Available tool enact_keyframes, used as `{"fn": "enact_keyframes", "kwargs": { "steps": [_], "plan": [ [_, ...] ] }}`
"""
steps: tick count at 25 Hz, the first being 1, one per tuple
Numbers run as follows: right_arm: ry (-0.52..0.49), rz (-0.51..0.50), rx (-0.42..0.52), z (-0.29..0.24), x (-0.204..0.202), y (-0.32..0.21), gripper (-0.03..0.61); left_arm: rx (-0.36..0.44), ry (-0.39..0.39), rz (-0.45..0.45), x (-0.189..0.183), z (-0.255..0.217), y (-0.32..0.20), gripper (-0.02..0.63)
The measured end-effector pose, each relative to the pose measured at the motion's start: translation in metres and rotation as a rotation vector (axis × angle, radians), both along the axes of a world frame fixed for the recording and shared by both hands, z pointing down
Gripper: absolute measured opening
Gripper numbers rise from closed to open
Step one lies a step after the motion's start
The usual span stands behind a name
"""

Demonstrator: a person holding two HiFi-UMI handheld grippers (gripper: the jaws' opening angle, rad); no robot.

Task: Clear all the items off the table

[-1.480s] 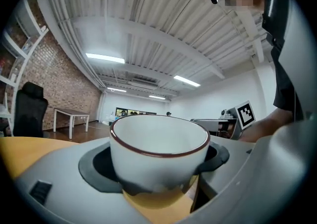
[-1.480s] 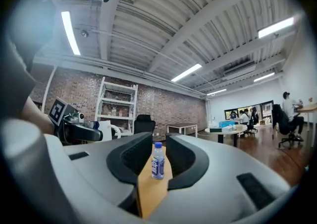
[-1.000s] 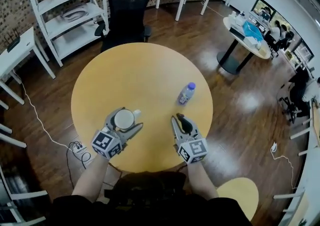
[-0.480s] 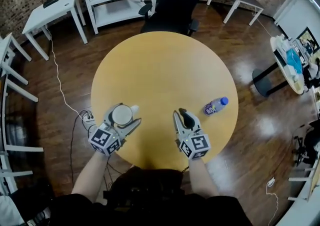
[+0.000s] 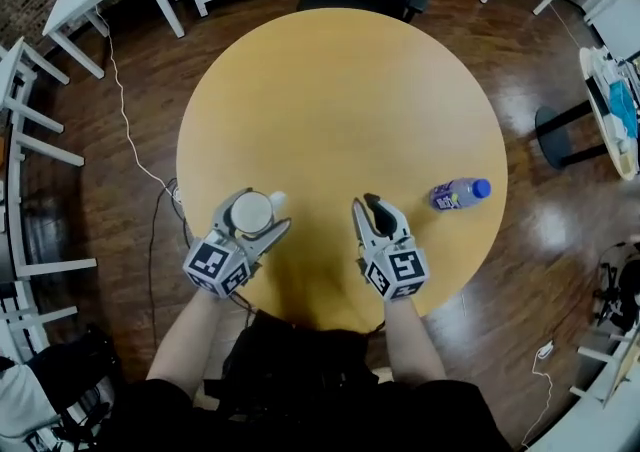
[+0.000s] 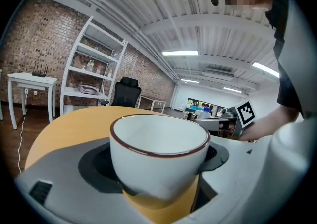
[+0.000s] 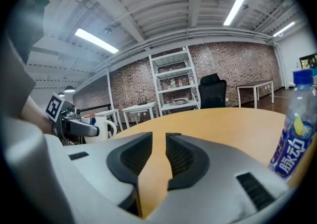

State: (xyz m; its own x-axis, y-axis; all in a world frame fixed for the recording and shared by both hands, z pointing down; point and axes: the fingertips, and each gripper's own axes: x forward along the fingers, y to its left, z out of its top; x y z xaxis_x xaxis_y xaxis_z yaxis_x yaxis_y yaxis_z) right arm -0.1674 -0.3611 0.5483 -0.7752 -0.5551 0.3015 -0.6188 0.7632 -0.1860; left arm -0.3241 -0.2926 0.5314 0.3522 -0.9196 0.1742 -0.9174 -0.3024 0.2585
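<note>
My left gripper [image 5: 256, 212] is clamped on the white cup [image 6: 158, 161], which sits upright, mouth up, at the table's [image 5: 340, 90] near left edge. My right gripper [image 5: 367, 208] has its fingers almost together, empty. By the right edge, 1 bottle [image 5: 455, 195] stands cap up.

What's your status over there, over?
Left gripper shut on cup. Right gripper jaws barely apart, empty. Bottle on table to its right, untouched. Nothing in the way.
</note>
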Motion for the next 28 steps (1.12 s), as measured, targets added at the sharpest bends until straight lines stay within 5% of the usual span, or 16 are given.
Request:
{"fn": "enact_keyframes", "kwargs": {
  "steps": [28],
  "plan": [
    [0.059, 0.058, -0.114, 0.069, 0.031, -0.030, 0.089, -0.026, -0.042, -0.021, 0.013, 0.074, -0.080, 0.416]
  ]
}}
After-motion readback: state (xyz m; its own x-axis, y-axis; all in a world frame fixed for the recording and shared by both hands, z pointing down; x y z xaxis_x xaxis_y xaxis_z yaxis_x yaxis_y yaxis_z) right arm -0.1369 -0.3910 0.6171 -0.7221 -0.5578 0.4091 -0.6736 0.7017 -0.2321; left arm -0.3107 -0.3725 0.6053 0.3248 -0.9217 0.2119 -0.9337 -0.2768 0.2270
